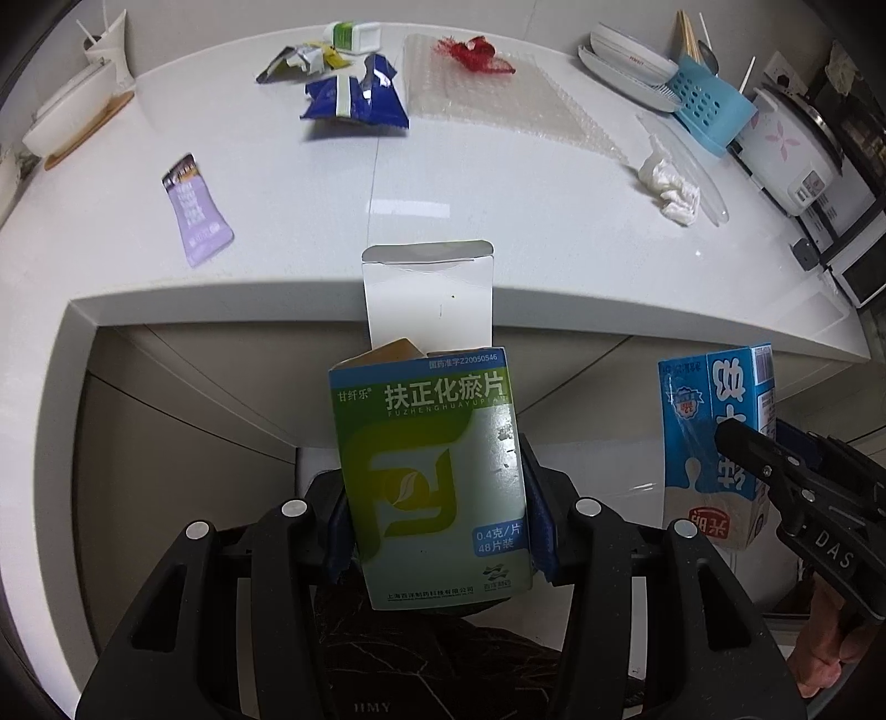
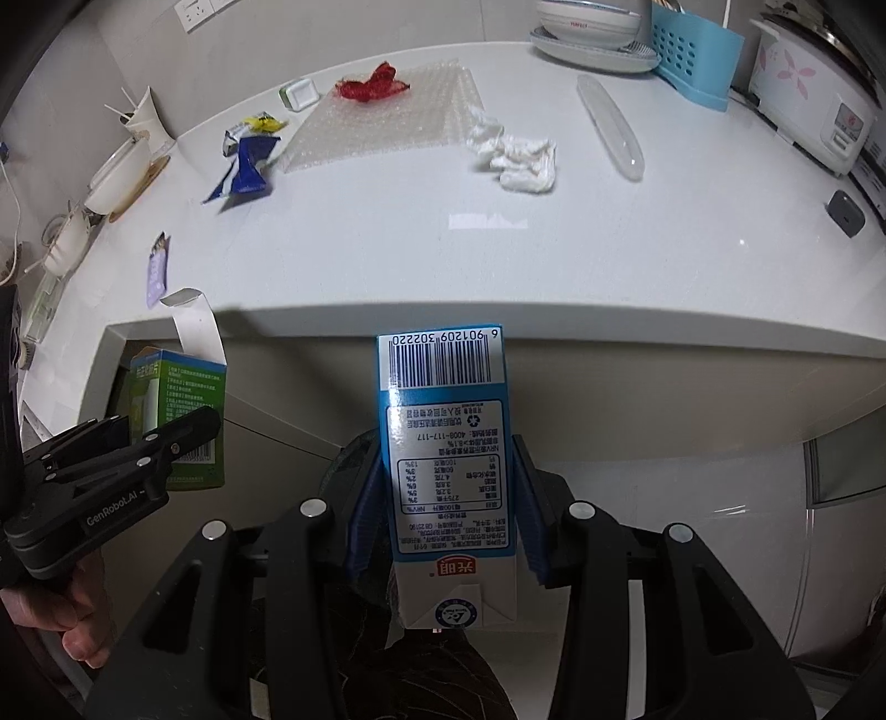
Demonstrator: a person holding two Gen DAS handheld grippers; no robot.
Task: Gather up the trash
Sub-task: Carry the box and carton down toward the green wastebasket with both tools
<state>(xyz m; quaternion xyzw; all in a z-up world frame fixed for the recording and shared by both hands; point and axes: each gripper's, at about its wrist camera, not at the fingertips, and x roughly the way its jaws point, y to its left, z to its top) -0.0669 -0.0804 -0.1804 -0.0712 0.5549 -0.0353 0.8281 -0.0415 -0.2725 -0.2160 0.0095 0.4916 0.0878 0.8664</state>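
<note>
My left gripper (image 1: 437, 498) is shut on a green and white medicine box (image 1: 432, 476), whose white flap stands open at the top. It hangs in front of the white counter's edge (image 1: 221, 310), below the top. To its right, my right gripper (image 2: 446, 498) is shut on a blue milk carton (image 2: 446, 459), held upside down with the barcode facing me. Each view shows the other gripper beside it: the carton (image 1: 703, 432) and the box (image 2: 183, 399). Something dark (image 2: 432, 675) lies beneath both. Loose trash lies on the counter: a purple sachet (image 1: 196, 216), a blue wrapper (image 1: 357, 97), red netting (image 1: 476, 52), bubble wrap (image 1: 498, 105), crumpled tissue (image 2: 518, 158).
A blue drying rack (image 1: 709, 105) with plates and a white rice cooker (image 1: 792, 149) stand at the counter's back right. A paper cup (image 2: 147, 122) and bowls sit at the back left. Grey cabinet fronts (image 1: 183, 443) run under the counter. A hand (image 2: 83, 620) holds the left gripper.
</note>
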